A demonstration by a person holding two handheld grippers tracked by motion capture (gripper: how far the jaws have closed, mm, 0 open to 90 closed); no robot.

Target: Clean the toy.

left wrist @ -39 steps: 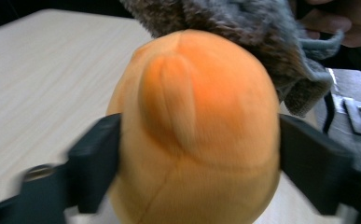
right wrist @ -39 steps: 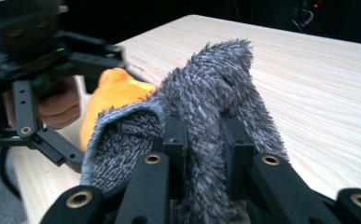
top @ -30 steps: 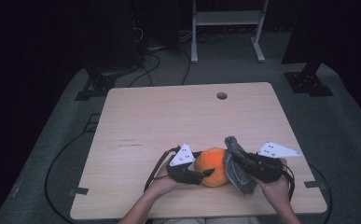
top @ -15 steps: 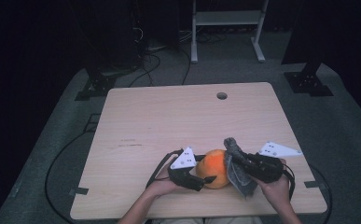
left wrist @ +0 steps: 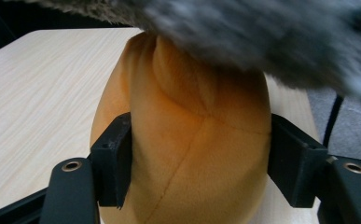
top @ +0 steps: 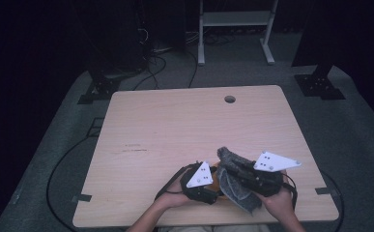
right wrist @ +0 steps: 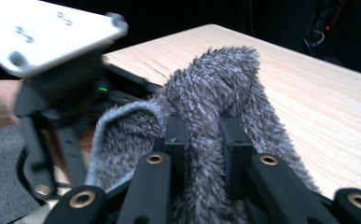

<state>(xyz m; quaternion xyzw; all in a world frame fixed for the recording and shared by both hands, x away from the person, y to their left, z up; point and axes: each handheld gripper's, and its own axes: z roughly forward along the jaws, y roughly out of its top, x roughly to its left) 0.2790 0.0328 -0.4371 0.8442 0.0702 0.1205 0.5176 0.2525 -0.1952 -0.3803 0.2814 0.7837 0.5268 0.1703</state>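
An orange plush ball (left wrist: 192,140) sits near the front edge of the wooden table (top: 175,125). My left gripper (left wrist: 199,163) has just been closing, and its pads now press the plush from both sides. A grey fuzzy fabric piece (right wrist: 215,88) hangs over the top of the plush. My right gripper (right wrist: 205,135) is shut on a bunched fold of it. In the high view the fabric (top: 233,166) covers most of the plush, with the left gripper (top: 216,186) and right gripper (top: 245,176) close together.
The table has a small round hole (top: 230,99) near its far edge. Cables (top: 155,53) run across the grey floor beyond the table. A white metal stand (top: 235,19) stands behind them, and dark stand bases (top: 320,84) sit off the table's corners.
The grey fabric has been drawn further over the orange plush, which is now mostly hidden in the high view. The right gripper has shifted left and slightly up. The left gripper has edged in.
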